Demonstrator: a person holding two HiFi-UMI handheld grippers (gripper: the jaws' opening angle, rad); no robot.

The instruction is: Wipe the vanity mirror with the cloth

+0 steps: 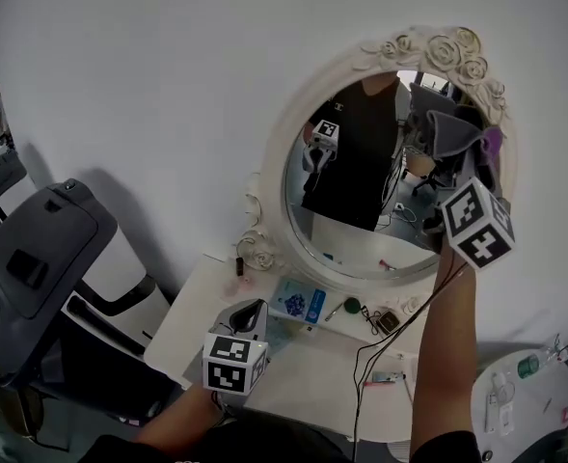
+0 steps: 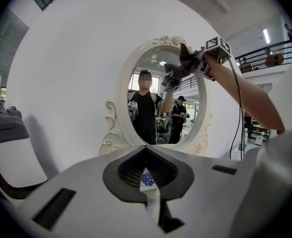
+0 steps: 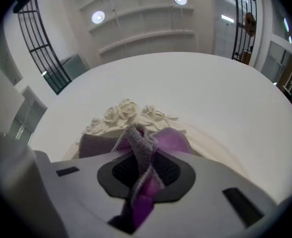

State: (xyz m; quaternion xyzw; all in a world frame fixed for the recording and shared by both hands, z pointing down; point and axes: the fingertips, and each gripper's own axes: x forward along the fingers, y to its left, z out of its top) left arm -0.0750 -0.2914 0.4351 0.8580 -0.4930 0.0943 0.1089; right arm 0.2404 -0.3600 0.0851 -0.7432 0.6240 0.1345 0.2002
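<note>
The right gripper is raised to the upper right part of the mirror, its fingers closed on the grey and purple cloth. The cloth bunches up between them and spreads out ahead, just below the roses on the white frame. In the head view the cloth lies against the mirror's upper right edge. The left gripper hangs low over the desk, facing the mirror, well apart from it. Its fingers are almost together with nothing between them. A blue pack lies on the desk at the mirror's foot.
</note>
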